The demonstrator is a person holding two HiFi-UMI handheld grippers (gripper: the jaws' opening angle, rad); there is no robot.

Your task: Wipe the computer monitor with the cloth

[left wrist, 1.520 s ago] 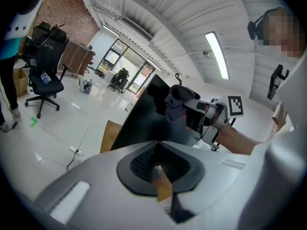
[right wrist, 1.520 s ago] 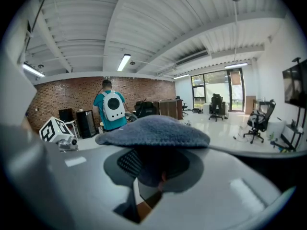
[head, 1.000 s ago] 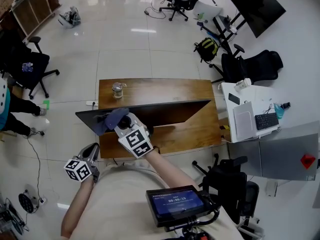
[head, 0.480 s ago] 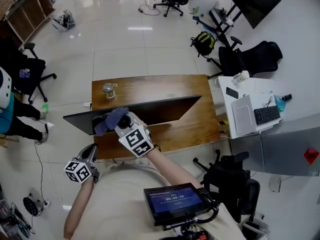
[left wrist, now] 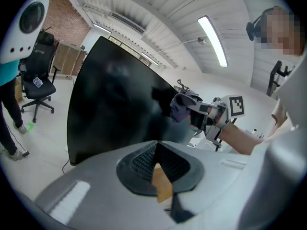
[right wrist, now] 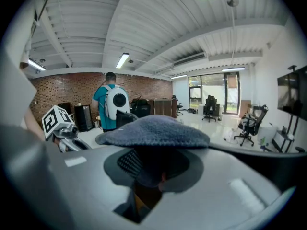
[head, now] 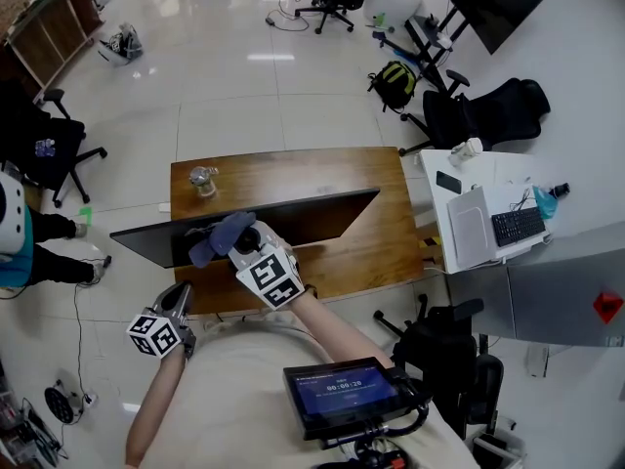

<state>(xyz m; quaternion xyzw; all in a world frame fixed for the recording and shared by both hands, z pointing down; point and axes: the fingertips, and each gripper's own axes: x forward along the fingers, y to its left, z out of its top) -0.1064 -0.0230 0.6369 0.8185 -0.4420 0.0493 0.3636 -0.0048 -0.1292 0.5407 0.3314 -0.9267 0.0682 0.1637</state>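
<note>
The black computer monitor (head: 293, 215) stands on the wooden desk (head: 293, 169), with its dark screen (left wrist: 115, 104) filling the left gripper view. My right gripper (head: 246, 242) is shut on a blue-grey cloth (head: 219, 235) and holds it against the monitor's upper edge, left of the middle. In the right gripper view the cloth (right wrist: 153, 131) bulges out over the jaws like a cap. My left gripper (head: 176, 301) hangs low, in front of the desk's left corner, jaws shut and holding nothing. It looks at the screen and at the right gripper (left wrist: 206, 116) with the cloth (left wrist: 181, 105).
A glass jar (head: 202, 177) stands at the desk's far left corner. A white side table (head: 479, 213) with a keyboard is to the right. Office chairs (head: 479, 115) and a backpack (head: 391, 84) lie beyond. A person with a white backpack (head: 12, 225) stands at left.
The right gripper with the cloth has slid a little to the right along the monitor's upper edge. The left gripper has stayed where it was.
</note>
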